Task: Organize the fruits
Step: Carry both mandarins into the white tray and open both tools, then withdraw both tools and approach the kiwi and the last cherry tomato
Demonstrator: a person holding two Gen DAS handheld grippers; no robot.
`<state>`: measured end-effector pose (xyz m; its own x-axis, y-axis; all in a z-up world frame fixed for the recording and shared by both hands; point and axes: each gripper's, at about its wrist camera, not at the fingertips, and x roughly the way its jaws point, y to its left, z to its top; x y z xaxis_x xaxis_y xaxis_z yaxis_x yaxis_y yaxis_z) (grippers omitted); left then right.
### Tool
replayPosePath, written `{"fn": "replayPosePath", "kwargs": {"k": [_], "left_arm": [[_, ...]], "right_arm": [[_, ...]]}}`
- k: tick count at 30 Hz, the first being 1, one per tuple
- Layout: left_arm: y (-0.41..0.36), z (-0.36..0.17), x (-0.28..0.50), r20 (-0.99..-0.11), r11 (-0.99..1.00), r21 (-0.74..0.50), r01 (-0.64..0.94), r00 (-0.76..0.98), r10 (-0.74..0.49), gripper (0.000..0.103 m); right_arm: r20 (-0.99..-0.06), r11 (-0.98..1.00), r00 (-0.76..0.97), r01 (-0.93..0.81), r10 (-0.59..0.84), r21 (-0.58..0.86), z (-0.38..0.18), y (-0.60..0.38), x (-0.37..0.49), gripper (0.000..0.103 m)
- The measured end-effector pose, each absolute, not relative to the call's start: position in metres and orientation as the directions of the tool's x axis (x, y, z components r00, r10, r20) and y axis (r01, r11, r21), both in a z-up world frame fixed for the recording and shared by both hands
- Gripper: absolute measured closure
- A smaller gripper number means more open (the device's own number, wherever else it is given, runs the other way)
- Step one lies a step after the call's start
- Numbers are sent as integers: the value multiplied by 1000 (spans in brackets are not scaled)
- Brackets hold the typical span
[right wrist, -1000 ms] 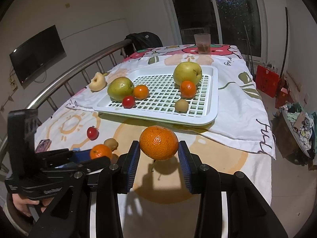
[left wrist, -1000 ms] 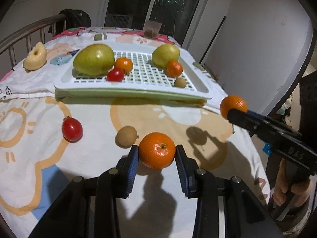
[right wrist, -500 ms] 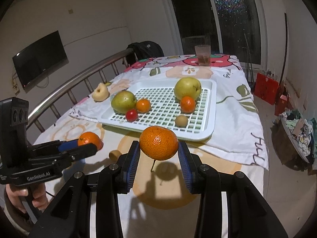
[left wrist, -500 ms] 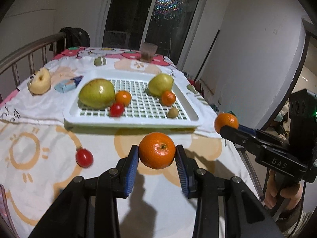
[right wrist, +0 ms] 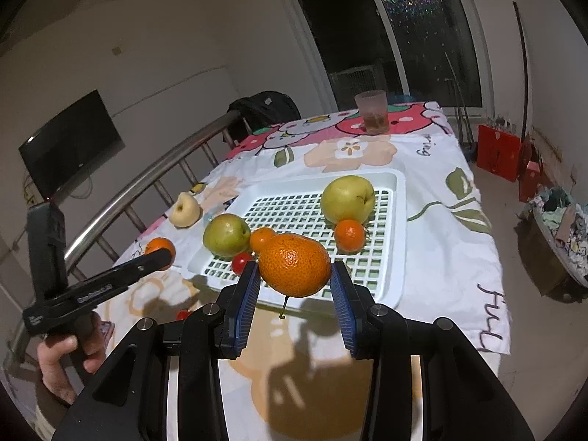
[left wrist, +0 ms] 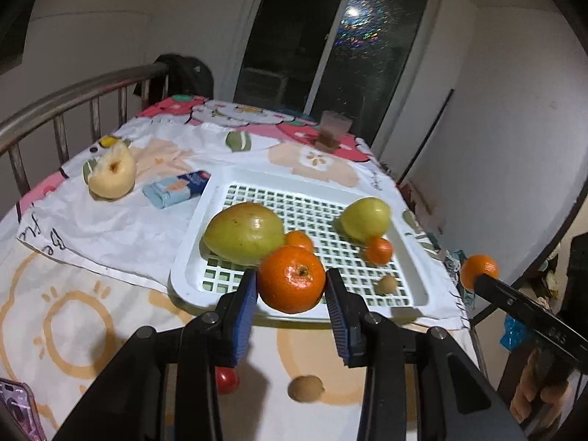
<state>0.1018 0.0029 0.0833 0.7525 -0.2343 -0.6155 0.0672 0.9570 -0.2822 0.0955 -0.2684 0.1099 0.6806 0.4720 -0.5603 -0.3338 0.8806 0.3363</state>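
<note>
Fruits being sorted onto white slotted plastic tray [left wrist: 220, 198]; transport step in hand. Carrying one round orange mandarin [left wrist: 292, 278] in left gripper [left wrist: 290, 294], blue pads pressing both flanks, jaws narrowed to fruit width, fruit hanging over near rim of tray. Carrying second orange mandarin, with short stem [right wrist: 294, 265], in right gripper [right wrist: 296, 294], clamped likewise, also above near rim. Already lying in tray: two large yellow-green pears, two small mandarins, one brown kiwi-like fruit, one small red fruit. Waiting on patterned tablecloth [left wrist: 73, 323]: small red fruit [left wrist: 227, 380] and brown oval fruit [left wrist: 305, 388], both near table's front edge. Judging next move: advancing over free grid, lowering, then spreading jaws. Red fruit half hiding behind left finger; tray's near rim masked by held mandarins in both views.
</note>
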Motion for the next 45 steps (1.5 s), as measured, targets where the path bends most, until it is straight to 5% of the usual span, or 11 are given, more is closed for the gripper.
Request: {"fn": "replayPosePath", "kwargs": {"k": [14,35,36,40,45], "left_arm": [[11,36,146,-726,969,-243,-42,670,-154,64],[2,23,163,-723,973,-230,-24,673,-154,62],[2,23,163,-722,972,-233,-24,674,-157,57],[5,33,155,-686,965,-263,-17,706,-174,23],[10,60,136,-603,954,-298,19,771,-203,8]], "right_arm": [[-685,922,621,-308,381,233,59,-220,139,65],[-736,950,615,-288,281,122,30,-201,164,64],[-736,949,615,-289,284,124,30,-201,163,63],[-699,938,631,-284,338,198,37,-209,156,25],[-619,931,697,-297,363,211,64,-215,138,18]]}}
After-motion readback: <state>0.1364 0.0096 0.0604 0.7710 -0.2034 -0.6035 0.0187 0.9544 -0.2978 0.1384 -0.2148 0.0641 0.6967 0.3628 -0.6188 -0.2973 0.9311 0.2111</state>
